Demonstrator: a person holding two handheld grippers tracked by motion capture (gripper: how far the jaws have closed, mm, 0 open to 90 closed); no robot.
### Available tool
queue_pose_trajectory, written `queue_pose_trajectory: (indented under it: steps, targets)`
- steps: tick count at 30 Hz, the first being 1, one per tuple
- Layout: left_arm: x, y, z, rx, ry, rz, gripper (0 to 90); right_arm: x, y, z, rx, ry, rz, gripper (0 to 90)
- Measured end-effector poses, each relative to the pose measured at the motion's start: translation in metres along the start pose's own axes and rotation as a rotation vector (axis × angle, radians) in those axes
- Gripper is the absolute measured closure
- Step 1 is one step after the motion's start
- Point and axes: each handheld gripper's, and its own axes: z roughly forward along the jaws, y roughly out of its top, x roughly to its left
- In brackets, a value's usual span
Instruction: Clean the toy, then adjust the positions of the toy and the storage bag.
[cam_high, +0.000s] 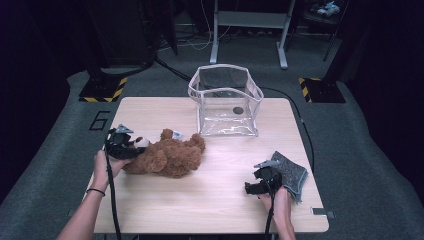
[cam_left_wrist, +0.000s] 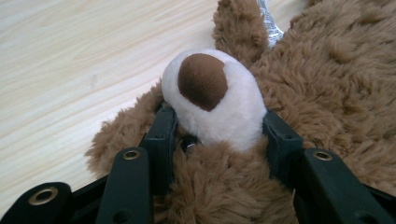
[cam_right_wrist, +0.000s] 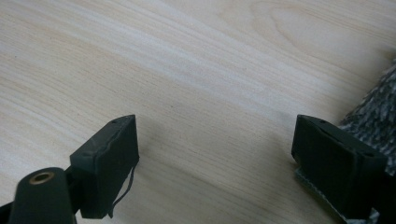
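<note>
A brown teddy bear (cam_high: 167, 156) lies on the wooden table (cam_high: 210, 200) at the left. My left gripper (cam_high: 131, 146) is shut on the bear's head. In the left gripper view both black jaws press into the fur on either side of the teddy bear's white muzzle (cam_left_wrist: 212, 100). My right gripper (cam_high: 252, 188) stands open low over the table near the front right, with bare wood between its jaws. A grey cloth (cam_high: 292, 175) lies just beside it, and the grey cloth (cam_right_wrist: 373, 116) shows at the right jaw.
A clear plastic bag (cam_high: 226, 100) with a white rim stands open at the back middle of the table, a small dark round thing (cam_high: 238, 110) inside. Black stands with yellow-striped bases (cam_high: 102, 90) sit on the floor beyond the table.
</note>
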Motion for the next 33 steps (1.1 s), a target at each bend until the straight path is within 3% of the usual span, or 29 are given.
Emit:
queue_pose_trajectory:
  steps: [4, 9, 11, 12, 13, 14, 19, 20, 28, 29, 31, 33]
  targets:
    - [0.008, -0.002, 0.001, -0.008, -0.017, -0.022, 54.1, -0.001, 0.001, 0.002, -0.001, 0.0, -0.006, 14.2]
    - [0.007, -0.004, 0.003, -0.035, -0.009, -0.045, 54.0, -0.001, 0.002, -0.001, -0.006, -0.003, 0.002, 14.2]
    - [0.008, -0.004, 0.002, -0.034, -0.004, -0.039, 54.0, -0.001, 0.003, -0.005, -0.012, -0.001, -0.01, 14.2]
    - [0.01, -0.004, 0.0, -0.009, -0.009, -0.017, 54.0, -0.001, 0.004, -0.007, -0.017, -0.003, -0.01, 14.2]
    - [0.01, -0.004, 0.002, -0.032, -0.001, -0.039, 54.0, -0.001, 0.007, -0.009, -0.021, -0.007, -0.014, 14.2]
    - [0.012, -0.004, 0.001, -0.017, -0.004, -0.027, 54.0, -0.002, 0.008, -0.011, -0.026, -0.005, -0.017, 14.2]
    - [0.02, -0.005, 0.0, -0.018, 0.008, -0.05, 53.8, -0.004, 0.016, -0.018, -0.041, -0.018, -0.024, 14.3]
    - [0.022, -0.004, -0.001, -0.005, 0.005, -0.028, 53.8, -0.004, 0.018, -0.019, -0.043, -0.02, -0.024, 14.3]
    - [0.022, -0.004, -0.001, -0.009, 0.006, -0.03, 53.5, -0.01, 0.025, -0.022, -0.049, -0.014, -0.024, 14.2]
    - [0.022, -0.005, 0.0, -0.026, 0.008, -0.048, 53.4, -0.011, 0.027, -0.022, -0.046, -0.015, -0.022, 14.2]
    - [0.024, -0.004, -0.001, -0.006, 0.007, -0.033, 53.4, -0.012, 0.031, -0.023, -0.054, -0.011, -0.018, 14.2]
    - [0.025, -0.004, -0.001, -0.025, 0.022, -0.041, 53.4, -0.015, 0.037, -0.026, -0.068, -0.006, -0.014, 14.1]
